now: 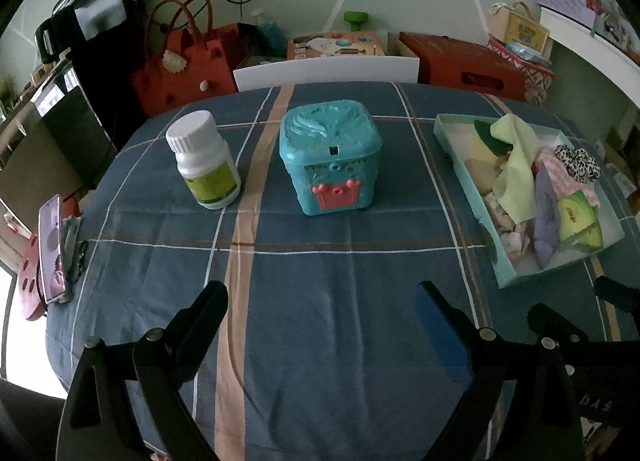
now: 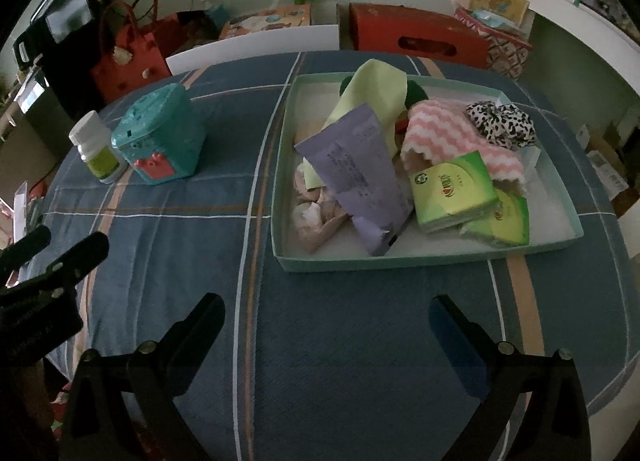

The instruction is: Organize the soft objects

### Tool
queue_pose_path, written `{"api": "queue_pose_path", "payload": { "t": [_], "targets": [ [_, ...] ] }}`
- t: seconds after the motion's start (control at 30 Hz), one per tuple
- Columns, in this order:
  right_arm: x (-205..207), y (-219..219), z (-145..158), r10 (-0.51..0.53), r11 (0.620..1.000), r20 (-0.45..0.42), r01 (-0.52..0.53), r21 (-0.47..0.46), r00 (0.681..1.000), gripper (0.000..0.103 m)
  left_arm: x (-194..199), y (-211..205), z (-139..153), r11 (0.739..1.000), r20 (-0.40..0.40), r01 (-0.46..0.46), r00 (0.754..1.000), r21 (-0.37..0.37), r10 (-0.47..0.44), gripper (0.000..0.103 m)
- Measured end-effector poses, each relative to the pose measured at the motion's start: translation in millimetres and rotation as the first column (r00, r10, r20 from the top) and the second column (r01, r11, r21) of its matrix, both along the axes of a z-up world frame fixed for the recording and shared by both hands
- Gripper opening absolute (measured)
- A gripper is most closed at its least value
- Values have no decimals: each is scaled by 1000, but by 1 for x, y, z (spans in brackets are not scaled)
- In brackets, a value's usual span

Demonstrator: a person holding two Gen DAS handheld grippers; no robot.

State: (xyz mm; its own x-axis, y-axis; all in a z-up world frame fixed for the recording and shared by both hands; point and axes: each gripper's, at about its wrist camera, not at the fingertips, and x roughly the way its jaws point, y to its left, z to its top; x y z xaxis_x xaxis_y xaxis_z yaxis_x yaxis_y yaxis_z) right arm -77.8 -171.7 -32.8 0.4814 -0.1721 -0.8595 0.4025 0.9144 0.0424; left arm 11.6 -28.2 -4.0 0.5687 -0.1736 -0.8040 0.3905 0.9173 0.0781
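Left wrist view: the left gripper (image 1: 322,301) hangs above the table (image 1: 320,261), which is covered in blue plaid cloth; its jaws stand wide apart and hold nothing. Straight ahead of the jaws stands a square turquoise plastic box with a pink clasp (image 1: 331,157). Ahead and left of the jaws stands a white plastic pill bottle with a yellow-green label (image 1: 204,160), near the box but apart from it. Ahead and right of the jaws lies a shallow mint-green cardboard tray (image 1: 496,257) holding the soft objects, among them a pale yellow-green cloth (image 1: 516,157) and a black-and-white spotted scrunchie (image 1: 578,163).

Right wrist view: the right gripper (image 2: 326,311) hovers over the table, jaws wide apart and empty. The tray lies directly ahead of the jaws. In it a lilac plastic pouch (image 2: 356,173) leans on the cloth; a pink-and-white wavy-striped towel (image 2: 452,137) lies to its right, and two green tissue packs (image 2: 456,191) sit nearest the right jaw. The box and bottle stand well off ahead and left.
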Motion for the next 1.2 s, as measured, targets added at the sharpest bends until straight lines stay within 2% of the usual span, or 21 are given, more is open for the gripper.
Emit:
{"api": "queue_pose_path", "payload": {
  "t": [0.3,0.7,1.2],
  "targets": [
    [-1,-3,0,-32,999,11,32,-36,999,103,-1,1,-7,1000,-4,-10,1000,4,10,94],
    [1,-1,-5,-44,998,-17,43,-54,999,103,-2,1,-12,1000,-13,-10,1000,6,10,94],
    [-3,-4,-4,-71,996,-9,70,-62,997,103,-10,-9,-10,999,21,23,1000,33,-23,94]
  ]
}}
